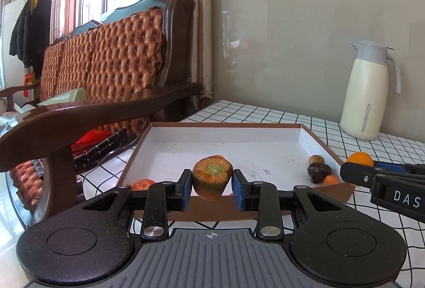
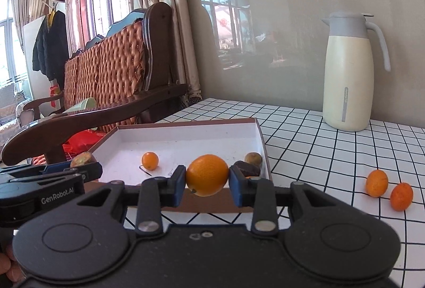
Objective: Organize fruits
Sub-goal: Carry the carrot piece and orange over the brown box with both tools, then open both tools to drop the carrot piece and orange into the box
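Observation:
My left gripper (image 1: 212, 181) is shut on a carrot stub (image 1: 212, 177), cut face toward the camera, just before the near rim of the shallow brown box (image 1: 329, 144) with a white floor. My right gripper (image 2: 207, 179) is shut on a round orange (image 2: 207, 175), also at the box's near edge. Inside the box lie a small orange kumquat (image 2: 150, 160), a dark brown fruit (image 2: 247, 168) and a brownish round fruit (image 2: 253, 158). In the left wrist view the right gripper (image 1: 356, 171) with its orange (image 1: 360, 158) shows at the right.
Two kumquats (image 2: 376, 183) (image 2: 401, 196) lie on the checked tablecloth (image 2: 318, 144) to the right of the box. A cream thermos jug (image 2: 348, 72) stands at the back right. A wooden sofa armrest (image 2: 93, 118) runs along the table's left side.

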A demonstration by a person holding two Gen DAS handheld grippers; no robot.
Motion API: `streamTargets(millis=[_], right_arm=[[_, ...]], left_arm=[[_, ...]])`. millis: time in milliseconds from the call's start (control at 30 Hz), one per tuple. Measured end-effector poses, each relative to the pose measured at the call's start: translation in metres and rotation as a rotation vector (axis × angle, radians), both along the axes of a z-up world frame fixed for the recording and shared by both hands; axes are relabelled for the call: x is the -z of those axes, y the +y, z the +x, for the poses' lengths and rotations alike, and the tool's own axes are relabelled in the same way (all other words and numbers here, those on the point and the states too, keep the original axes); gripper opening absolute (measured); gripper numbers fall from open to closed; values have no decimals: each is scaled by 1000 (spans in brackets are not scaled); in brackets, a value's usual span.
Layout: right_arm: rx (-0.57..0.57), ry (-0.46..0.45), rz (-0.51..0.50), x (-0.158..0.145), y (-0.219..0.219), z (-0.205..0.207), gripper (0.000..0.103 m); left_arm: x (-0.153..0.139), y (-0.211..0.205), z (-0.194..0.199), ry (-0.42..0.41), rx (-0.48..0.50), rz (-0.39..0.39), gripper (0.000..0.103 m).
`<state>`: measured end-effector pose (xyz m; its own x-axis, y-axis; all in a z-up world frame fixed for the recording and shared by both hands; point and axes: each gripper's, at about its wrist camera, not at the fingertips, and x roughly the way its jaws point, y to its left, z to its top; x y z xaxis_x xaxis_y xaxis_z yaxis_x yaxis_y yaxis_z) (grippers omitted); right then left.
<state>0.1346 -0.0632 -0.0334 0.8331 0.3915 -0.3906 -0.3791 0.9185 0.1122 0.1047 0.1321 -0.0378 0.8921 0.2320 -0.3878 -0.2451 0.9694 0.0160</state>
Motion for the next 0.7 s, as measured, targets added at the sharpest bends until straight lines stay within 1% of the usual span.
streamTargets(millis=[300, 500, 700], right_arm=[[4, -9, 5, -6, 16, 31, 26], [11, -6, -7, -2, 19, 47, 26], [29, 9, -16, 6, 20, 62, 26]], left_arm=[[-3, 25, 26, -11, -48, -5, 33], [-1, 36, 42, -12, -69, -4, 33], [7, 44, 56, 9, -81, -6, 33]])
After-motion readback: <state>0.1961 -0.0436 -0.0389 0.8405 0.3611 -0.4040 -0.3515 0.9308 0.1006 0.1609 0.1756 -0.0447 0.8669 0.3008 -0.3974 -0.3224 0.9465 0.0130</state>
